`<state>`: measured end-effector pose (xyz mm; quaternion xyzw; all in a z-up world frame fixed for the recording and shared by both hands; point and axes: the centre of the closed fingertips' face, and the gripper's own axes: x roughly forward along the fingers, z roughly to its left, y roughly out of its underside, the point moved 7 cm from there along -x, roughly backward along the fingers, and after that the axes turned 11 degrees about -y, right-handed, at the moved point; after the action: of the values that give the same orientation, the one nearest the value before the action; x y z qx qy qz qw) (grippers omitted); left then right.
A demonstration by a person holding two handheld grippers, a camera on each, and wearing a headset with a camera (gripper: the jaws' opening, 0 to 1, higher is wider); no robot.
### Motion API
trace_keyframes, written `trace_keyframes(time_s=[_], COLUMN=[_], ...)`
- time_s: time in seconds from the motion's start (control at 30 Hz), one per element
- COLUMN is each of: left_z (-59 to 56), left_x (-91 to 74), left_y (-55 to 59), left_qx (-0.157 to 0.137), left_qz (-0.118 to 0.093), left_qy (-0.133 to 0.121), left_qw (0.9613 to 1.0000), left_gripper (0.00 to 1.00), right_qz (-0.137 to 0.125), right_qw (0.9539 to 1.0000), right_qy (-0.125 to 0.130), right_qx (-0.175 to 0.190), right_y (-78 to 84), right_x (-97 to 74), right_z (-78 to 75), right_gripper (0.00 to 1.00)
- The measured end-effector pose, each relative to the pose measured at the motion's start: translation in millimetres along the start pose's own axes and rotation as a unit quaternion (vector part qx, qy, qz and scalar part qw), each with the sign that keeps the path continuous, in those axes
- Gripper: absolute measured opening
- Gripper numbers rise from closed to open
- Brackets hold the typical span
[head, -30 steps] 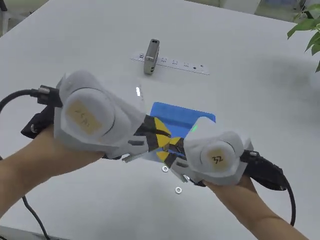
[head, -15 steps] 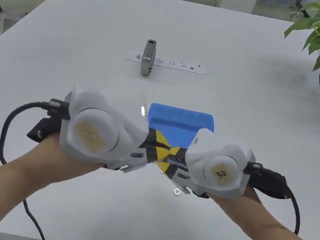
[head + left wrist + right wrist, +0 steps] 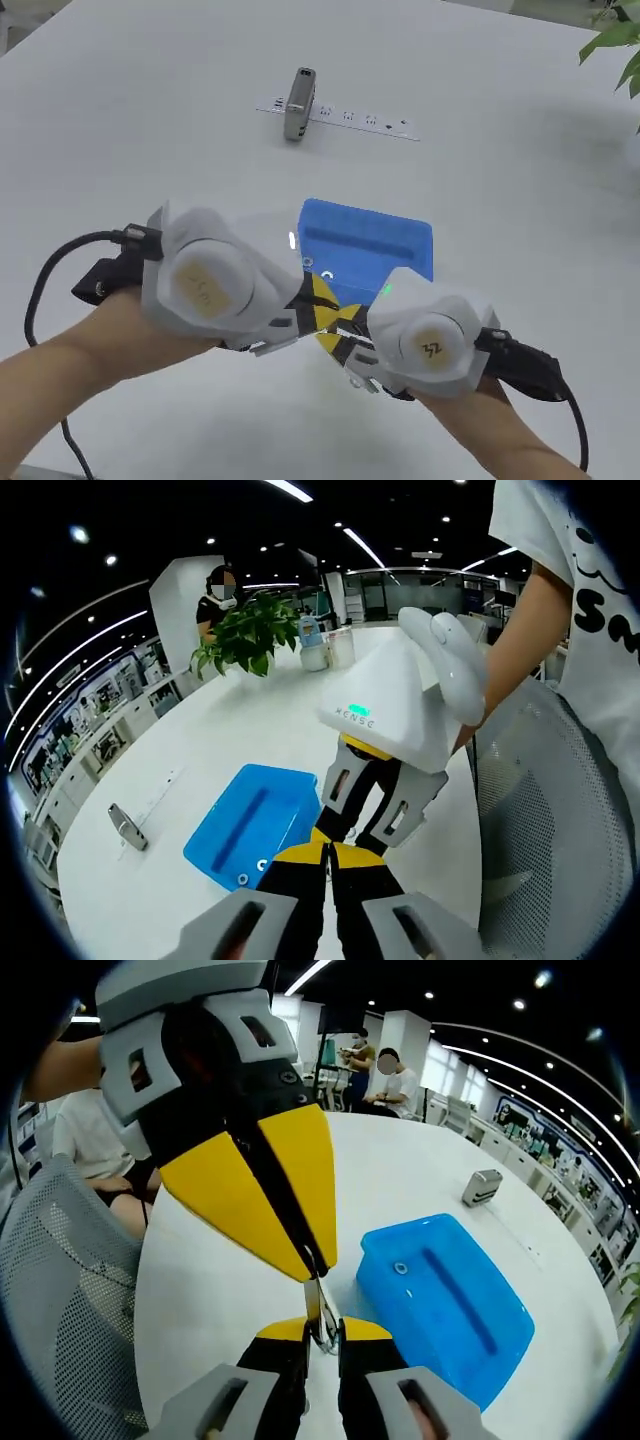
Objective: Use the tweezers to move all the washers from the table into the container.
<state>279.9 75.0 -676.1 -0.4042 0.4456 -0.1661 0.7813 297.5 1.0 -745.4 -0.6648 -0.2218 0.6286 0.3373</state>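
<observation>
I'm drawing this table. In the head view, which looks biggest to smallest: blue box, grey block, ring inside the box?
Largest: blue box.
Then: grey block, farther from the camera, so its true size is unsure.
Smallest: ring.

Strip lights (image 3: pixel 290 490) are glowing along the dark ceiling of an open-plan hall, where a broad white counter (image 3: pixel 150 100) is stretching away under even light. A leafy potted plant (image 3: pixel 245 635) is standing at its far end, beside a white column (image 3: pixel 180 600). A grey mesh chair (image 3: pixel 545 810) is sitting at the near edge (its back is facing the counter), and two people (image 3: pixel 395 1080) are gathering further off.
</observation>
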Motion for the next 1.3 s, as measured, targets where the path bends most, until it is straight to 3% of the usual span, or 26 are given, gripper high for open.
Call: trace_keyframes(time_s=[0.43, 0.8, 1.07, 1.3], left_z=[-2.1, -4.8, 4.0, 10.5], left_x=[0.9, 1.1, -13.2, -15.2], left_y=[0.0, -10.9, -33.2, -41.8], left_qx=[-0.016, 0.004, 0.0, -0.026], left_qz=[0.0, 0.009, -0.023, -0.038], left_qy=[0.001, 0.011, -0.024, -0.053], left_qw=[0.9999, 0.9999, 0.9994, 0.9975], left_gripper=[0.0, 0.0, 0.0, 0.0], right_qz=[-0.001, 0.011, -0.008, -0.018], right_qw=[1.0, 0.9999, 0.9994, 0.9989], right_qy=[-0.001, 0.002, 0.017, 0.027], right_qx=[-0.004, -0.011, -0.028, -0.035], right_y=[1.4, -0.3, -22.9, -35.4], right_x=[-0.2, -7.6, -26.7, -34.3], right_z=[1.0, 2.2, -3.7, -9.1], right_gripper=[0.05, 0.04, 0.04, 0.04])
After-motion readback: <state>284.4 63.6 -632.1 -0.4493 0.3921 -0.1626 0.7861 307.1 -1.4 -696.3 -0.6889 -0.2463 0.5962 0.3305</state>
